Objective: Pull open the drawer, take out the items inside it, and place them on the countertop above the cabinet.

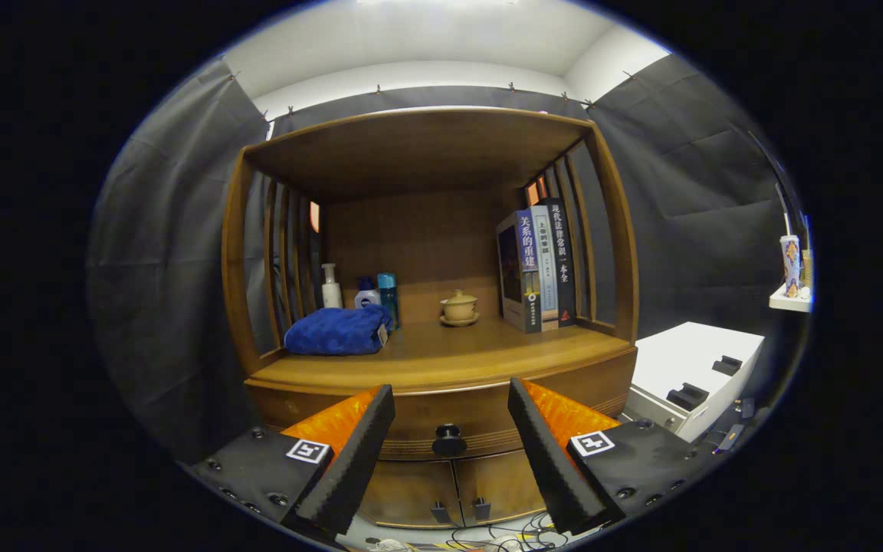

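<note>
Gripper (451, 410) spread wide, holding nothing, fingers level, aimed straight at cabinet front. Drawer knob (449, 440) sits between the tips, just beyond, not touched. Drawer (449, 418) closed, long axis running 9-to-3, face toward camera. Countertop (441, 360) above. On it: blue towel (336, 331) at 11, teacup (459, 307) at 12, books (535, 268) upright at 1.

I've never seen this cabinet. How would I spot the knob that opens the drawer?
Find the wooden cabinet with the open shelf. Below its countertop runs the shut drawer front. The round dark knob sits at its middle, ahead between the open tool's fingers; the two small door handles lower down are squarish.
</note>
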Available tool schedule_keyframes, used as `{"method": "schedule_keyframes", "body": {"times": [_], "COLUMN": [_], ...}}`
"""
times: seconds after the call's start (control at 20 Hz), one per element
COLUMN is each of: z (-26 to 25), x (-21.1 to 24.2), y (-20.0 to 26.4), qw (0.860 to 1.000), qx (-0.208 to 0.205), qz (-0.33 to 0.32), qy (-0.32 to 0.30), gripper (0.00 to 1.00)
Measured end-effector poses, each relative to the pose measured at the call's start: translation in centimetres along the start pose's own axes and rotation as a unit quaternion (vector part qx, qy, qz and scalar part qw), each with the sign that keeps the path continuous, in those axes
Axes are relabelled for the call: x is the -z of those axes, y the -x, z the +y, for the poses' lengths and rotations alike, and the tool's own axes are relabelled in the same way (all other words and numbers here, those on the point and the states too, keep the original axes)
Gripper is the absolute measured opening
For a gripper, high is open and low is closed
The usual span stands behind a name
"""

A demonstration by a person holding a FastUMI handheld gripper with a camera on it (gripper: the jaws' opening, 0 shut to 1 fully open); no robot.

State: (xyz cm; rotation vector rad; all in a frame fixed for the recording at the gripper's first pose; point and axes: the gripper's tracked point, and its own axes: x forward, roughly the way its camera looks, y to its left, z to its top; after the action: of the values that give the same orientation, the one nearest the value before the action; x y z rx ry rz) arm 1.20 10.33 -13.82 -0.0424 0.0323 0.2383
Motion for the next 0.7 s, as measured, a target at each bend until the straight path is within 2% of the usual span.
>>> {"method": "schedule_keyframes", "body": {"times": [0.25, 0.7], "z": [0.1, -0.3], "x": [4.2, 7.6], "y": [-0.8, -2.7], "qw": [0.999, 0.998], "qx": [0.000, -0.006], "qz": [0.037, 0.068], "qy": [-0.002, 0.005], "gripper": [0.98, 0.98]}}
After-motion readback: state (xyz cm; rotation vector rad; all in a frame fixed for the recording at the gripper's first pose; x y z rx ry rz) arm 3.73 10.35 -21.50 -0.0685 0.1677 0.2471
